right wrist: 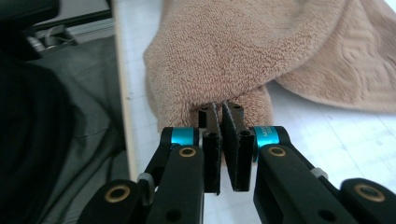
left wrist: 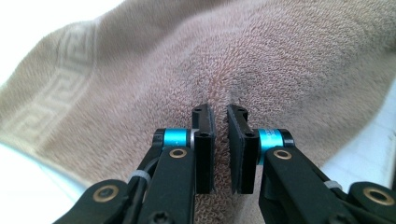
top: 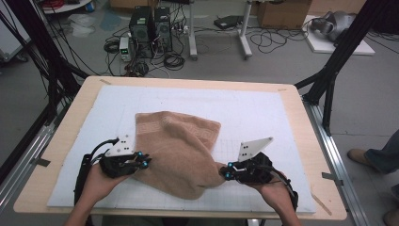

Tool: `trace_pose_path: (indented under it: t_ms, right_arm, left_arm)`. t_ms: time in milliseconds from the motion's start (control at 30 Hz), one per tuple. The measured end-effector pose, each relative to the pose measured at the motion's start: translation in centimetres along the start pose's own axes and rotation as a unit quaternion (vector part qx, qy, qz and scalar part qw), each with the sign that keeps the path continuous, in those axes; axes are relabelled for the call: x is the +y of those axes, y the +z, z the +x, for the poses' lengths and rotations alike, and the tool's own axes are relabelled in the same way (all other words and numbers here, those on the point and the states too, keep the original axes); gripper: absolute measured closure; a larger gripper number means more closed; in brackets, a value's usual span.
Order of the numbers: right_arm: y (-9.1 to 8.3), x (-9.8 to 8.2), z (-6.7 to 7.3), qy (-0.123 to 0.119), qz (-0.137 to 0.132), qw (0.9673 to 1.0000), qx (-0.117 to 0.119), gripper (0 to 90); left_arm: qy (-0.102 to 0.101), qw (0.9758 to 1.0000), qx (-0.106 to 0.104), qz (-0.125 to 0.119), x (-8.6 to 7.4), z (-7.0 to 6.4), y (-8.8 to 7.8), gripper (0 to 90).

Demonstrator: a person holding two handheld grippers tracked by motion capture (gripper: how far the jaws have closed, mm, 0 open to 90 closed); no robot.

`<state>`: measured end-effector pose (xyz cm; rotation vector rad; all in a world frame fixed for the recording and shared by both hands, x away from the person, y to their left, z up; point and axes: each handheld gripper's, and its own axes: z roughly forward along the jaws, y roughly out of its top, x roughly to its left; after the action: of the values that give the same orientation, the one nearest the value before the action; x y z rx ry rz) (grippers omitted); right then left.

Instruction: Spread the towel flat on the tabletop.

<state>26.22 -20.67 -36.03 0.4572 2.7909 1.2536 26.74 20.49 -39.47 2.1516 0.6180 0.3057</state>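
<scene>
fuzzy looped terry cloth towel, matt white mat on pale smooth wood table

Both forearms came in from the bottom edge, one hand wrapped round each tool. The left gripper sat low on the left, pointing right and inward, jaws pinched nearly together on cloth. The right gripper mirrored it on the other side, pointing left, jaws clamped just as tight. Cables trailed back along both wrists.
</scene>
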Motion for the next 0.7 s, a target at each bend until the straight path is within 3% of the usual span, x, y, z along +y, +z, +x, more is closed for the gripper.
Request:
trace_pose_path:
  t_ms: [67, 167, 267, 300, 400, 500, 600, 700]
  right_arm:
    - [-0.2, 0.3, -0.3, 0.002, -0.012, 0.9999, 0.002, 80.0]
    - [-0.7, 0.9, -1.6, 0.025, -0.038, 0.9989, -0.002, 69.8]
    - [-0.6, 1.6, -2.9, 0.04, -0.047, 0.9979, -0.018, 64.0]
    - [-0.2, 2.0, -3.4, 0.044, -0.047, 0.9976, -0.024, 62.9]
    - [2.1, 2.8, -4.3, 0.053, -0.045, 0.9976, -0.001, 56.2]
    - [4.7, 3.2, -4.4, 0.056, -0.024, 0.998, 0.017, 50.4]
    - [6.9, 2.9, -4.1, 0.056, 0.004, 0.998, 0.03, 56.2]
    - [8.3, 2.2, -3.7, 0.038, 0.023, 0.9983, 0.038, 76.2]
  left_arm:
    - [-0.003, 1.0, -0.004, -0.002, -0.4, 0.0, -0.3, 78.2]
    - [-0.023, 0.9995, -0.004, -0.022, -0.7, 0.7, -1.9, 62.8]
    - [-0.022, 0.9992, -0.001, -0.032, -0.3, 1.2, -2.6, 55.2]
    - [-0.021, 0.9991, 0.004, -0.037, 0.0, 1.4, -2.8, 53.7]
    - [-0.03, 0.9989, 0.01, -0.035, 0.7, 2.4, -2.0, 49.2]
    - [-0.027, 0.9995, 0.012, -0.012, 0.6, 2.6, -0.3, 44.9]
    - [-0.021, 0.9996, 0.006, 0.014, -0.1, 2.6, 1.4, 48.7]
    - [-0.025, 0.9993, -0.008, 0.028, -1.0, 2.3, 2.8, 67.5]
